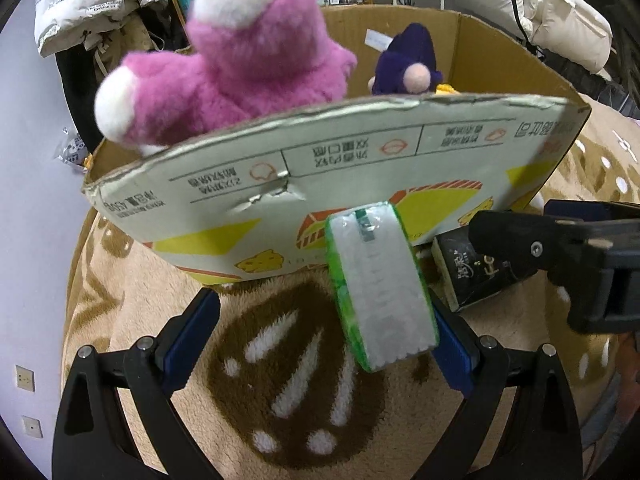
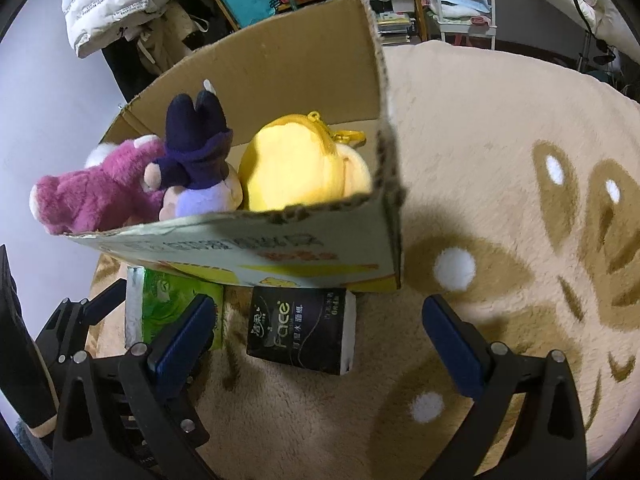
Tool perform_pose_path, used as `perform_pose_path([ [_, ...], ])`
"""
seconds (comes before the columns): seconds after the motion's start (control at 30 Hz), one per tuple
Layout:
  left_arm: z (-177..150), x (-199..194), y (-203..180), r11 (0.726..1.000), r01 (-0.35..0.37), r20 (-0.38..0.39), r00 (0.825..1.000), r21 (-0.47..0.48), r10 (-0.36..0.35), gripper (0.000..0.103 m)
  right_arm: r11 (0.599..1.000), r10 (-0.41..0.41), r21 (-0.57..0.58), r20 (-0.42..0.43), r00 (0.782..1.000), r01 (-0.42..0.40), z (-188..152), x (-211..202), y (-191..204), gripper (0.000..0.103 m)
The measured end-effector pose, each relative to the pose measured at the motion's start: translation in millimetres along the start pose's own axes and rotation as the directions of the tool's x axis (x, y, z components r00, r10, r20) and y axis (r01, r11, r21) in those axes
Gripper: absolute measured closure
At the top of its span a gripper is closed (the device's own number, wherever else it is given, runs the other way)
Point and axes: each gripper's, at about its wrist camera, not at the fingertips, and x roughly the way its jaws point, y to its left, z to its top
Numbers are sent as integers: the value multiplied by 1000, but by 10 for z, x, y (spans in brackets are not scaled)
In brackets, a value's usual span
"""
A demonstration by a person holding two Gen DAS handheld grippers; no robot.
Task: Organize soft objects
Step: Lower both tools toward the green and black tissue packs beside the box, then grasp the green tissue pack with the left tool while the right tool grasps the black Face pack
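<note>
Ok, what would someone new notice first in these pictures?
Probably the pink plush spilling over the left rim of the cardboard box, with a purple plush and a yellow plush beside it inside. Next, the green tissue pack between the open left gripper, in front of the box.

The black tissue pack (image 2: 300, 330) reads "Face"; print on the cardboard box (image 1: 320, 184) is upside down, unreadable.

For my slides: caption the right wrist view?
Open right gripper above black tissue pack beside toy-filled cardboard box.
</note>
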Motion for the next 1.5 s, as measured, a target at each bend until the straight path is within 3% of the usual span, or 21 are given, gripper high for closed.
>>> perform_pose_path([
  [0.63,45,234,128,999,31,-47,998,-22,-32,7,1000,17,-13,-59,998,-18,-21,267,51,0],
  [0.77,22,284,187,998,48,-56,997,-36,-50,13,1000,18,-24,-63,998,-20,-3,285,55,0],
  [1.07,4,325,273,998,55,-59,997,-41,-57,15,999,32,1,-81,996,-32,-39,428,119,0],
  [1.27,0,337,246,997,63,-73,995,-43,-66,16,1000,-1,-26,-91,996,-1,-40,494,114,0],
  [1.5,0,385,247,998,55,-75,996,-33,-58,16,998,-60,-36,-87,994,57,-78,524,205,9],
])
